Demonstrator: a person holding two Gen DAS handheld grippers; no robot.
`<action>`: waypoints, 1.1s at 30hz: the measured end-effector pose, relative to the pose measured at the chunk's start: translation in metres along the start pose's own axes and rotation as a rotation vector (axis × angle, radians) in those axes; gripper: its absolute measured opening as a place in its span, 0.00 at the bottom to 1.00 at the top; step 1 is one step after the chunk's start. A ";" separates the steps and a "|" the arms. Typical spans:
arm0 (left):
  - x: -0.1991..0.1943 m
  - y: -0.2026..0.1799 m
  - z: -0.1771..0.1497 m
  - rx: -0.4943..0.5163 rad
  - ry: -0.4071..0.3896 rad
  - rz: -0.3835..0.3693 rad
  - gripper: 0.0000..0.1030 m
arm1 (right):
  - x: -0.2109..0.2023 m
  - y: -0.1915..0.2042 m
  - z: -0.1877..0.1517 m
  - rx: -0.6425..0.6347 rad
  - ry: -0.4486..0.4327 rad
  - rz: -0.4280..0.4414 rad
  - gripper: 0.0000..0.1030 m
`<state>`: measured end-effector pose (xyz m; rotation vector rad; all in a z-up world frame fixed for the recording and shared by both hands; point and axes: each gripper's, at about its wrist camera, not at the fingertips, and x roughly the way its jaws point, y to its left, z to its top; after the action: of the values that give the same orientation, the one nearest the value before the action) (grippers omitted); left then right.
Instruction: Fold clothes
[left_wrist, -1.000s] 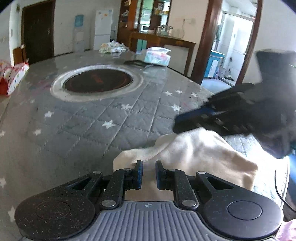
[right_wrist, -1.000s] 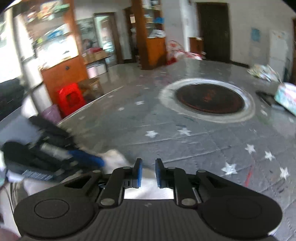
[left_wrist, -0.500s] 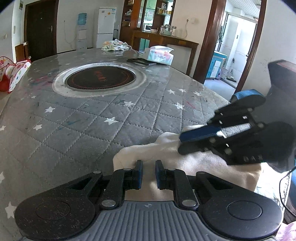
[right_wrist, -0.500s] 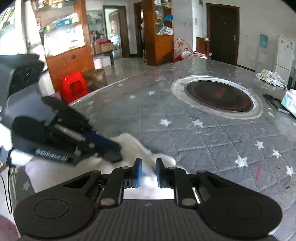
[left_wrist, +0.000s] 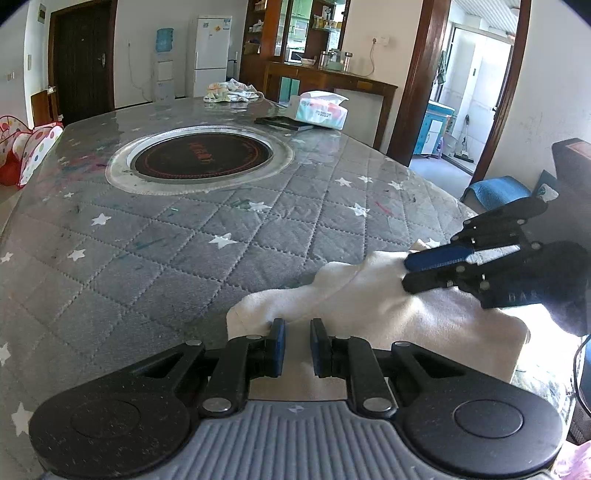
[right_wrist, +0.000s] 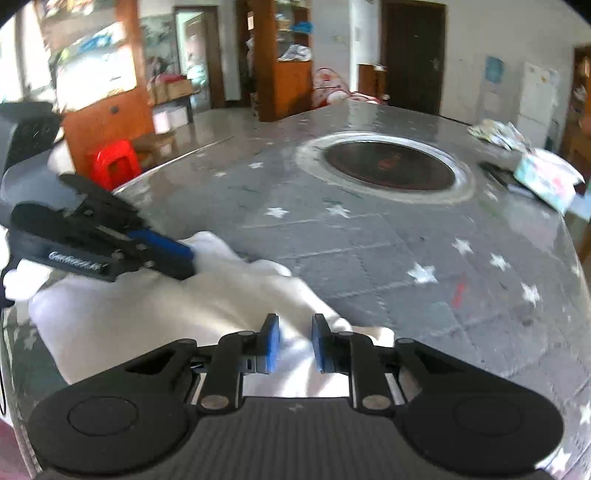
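cloth: cream fleece garment (left_wrist: 373, 306) rumpled on grey quilted star bench (left_wrist: 184, 258), six o'clock edge.
my left jaws (left_wrist: 294, 345): narrow gap, whether clamped on fleece i cannot tell.
my right jaws (right_wrist: 294, 345): same, cannot tell.

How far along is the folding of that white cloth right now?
Early. The white cloth lies bunched at the near edge of the table, no neat fold visible. In hand: the left claw and right claw each sit at a part of its edge, jaws nearly closed. Left: lifting, folding over, flattening.
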<state>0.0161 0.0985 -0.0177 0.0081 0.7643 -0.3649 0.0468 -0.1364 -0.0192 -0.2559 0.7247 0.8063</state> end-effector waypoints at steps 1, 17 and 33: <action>0.000 0.000 0.000 0.004 0.001 0.002 0.16 | -0.001 -0.004 -0.001 0.017 -0.004 -0.006 0.16; 0.001 -0.002 0.001 0.007 0.000 0.026 0.16 | -0.035 -0.020 -0.014 0.048 -0.028 -0.071 0.16; -0.008 0.000 0.001 0.008 -0.022 0.061 0.18 | -0.052 0.027 -0.029 -0.125 -0.010 -0.027 0.19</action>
<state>0.0115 0.1010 -0.0115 0.0354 0.7395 -0.3097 -0.0109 -0.1610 -0.0037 -0.3737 0.6609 0.8277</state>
